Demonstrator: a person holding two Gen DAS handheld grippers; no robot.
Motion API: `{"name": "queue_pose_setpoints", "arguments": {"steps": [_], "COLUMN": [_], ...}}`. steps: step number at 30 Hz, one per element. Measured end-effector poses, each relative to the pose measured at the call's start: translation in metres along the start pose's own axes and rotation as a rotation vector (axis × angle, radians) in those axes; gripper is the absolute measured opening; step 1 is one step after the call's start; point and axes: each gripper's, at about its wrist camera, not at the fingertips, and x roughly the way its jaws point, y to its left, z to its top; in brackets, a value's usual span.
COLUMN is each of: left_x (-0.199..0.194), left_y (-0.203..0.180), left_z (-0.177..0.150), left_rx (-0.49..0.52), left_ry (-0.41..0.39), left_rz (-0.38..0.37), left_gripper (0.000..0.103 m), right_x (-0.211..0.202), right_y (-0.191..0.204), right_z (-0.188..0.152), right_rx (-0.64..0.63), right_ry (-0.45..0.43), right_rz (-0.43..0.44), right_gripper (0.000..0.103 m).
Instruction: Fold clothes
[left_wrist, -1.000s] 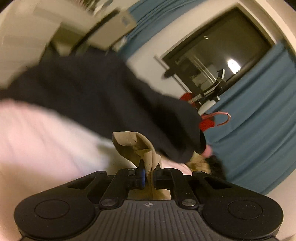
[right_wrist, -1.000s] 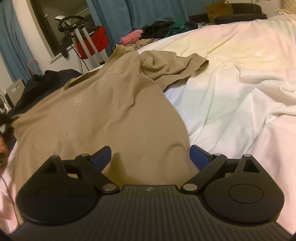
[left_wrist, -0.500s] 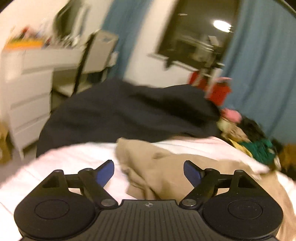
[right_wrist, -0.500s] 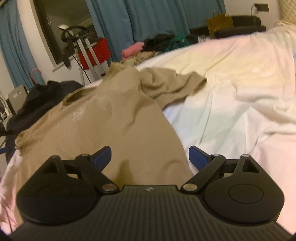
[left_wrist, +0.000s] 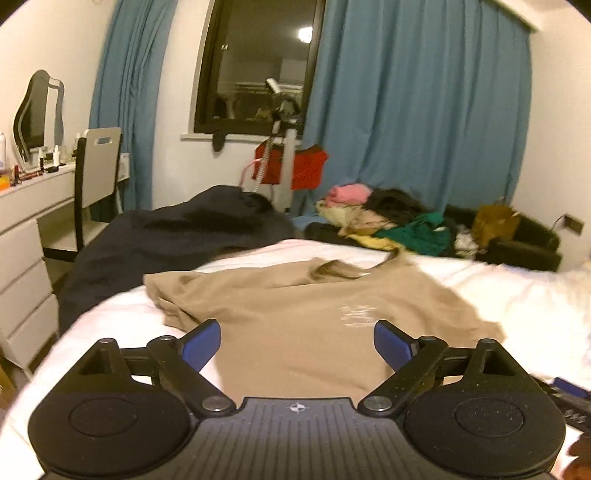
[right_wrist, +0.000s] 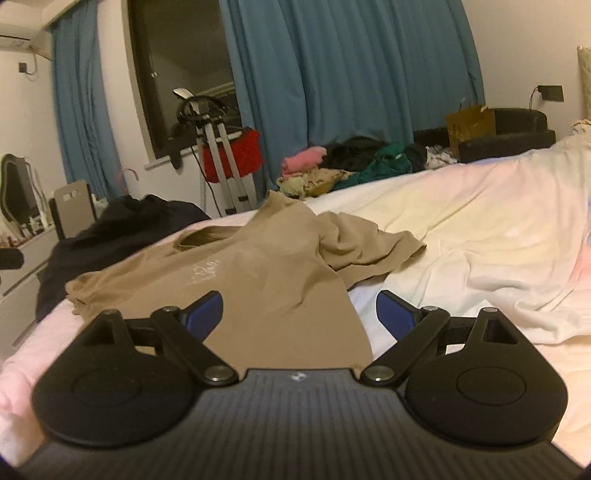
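Observation:
A tan T-shirt with a faint white chest print lies spread on the white bed. Its left sleeve is bunched at the bed's left edge. In the right wrist view the same tan T-shirt has its right sleeve crumpled toward the middle of the bed. My left gripper hangs open just above the shirt's lower part, holding nothing. Over the shirt's lower right hem my right gripper is open too, its blue pads wide apart.
A dark garment drapes over the bed's far left corner. A pile of mixed clothes lies beyond the bed under blue curtains. A white desk and chair stand at left. The bed's rumpled white sheet stretches right.
My left gripper let go of the tan sleeve, opened and swung back to face the whole shirt. My right gripper stayed open and rose slightly.

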Motion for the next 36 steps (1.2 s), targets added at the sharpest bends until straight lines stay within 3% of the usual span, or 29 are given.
{"name": "queue_pose_setpoints", "arguments": {"steps": [7, 20, 24, 26, 28, 31, 33, 36], "left_x": [-0.007, 0.043, 0.067, 0.079, 0.087, 0.097, 0.104, 0.113], "left_y": [-0.024, -0.042, -0.044, -0.042, -0.038, -0.037, -0.036, -0.035], "left_z": [-0.013, -0.027, -0.035, -0.037, -0.037, -0.037, -0.037, -0.040], "left_rx": [-0.019, 0.019, 0.007, -0.036, -0.071, -0.103, -0.125, -0.140], "left_ry": [-0.005, 0.029, 0.090, 0.130, 0.155, 0.159, 0.163, 0.149], "left_rz": [-0.023, -0.027, -0.049, -0.062, -0.063, -0.068, -0.088, -0.099], "left_gripper": [0.102, 0.103, 0.103, 0.103, 0.103, 0.103, 0.103, 0.103], "right_x": [-0.011, 0.012, 0.031, 0.042, 0.051, 0.079, 0.104, 0.141], "right_y": [-0.003, -0.041, -0.062, -0.078, -0.092, -0.092, -0.092, -0.104], "right_z": [0.011, 0.004, -0.002, -0.004, -0.008, -0.005, 0.001, 0.011], "right_rx": [-0.003, 0.201, 0.288, 0.363, 0.419, 0.320, 0.285, 0.287], "right_ry": [-0.048, 0.002, 0.021, 0.032, 0.042, 0.062, 0.069, 0.067], "right_rz": [0.028, 0.018, -0.011, -0.048, -0.083, -0.186, -0.181, -0.141], "right_gripper": [0.091, 0.091, 0.091, 0.082, 0.079, 0.079, 0.074, 0.074]}}
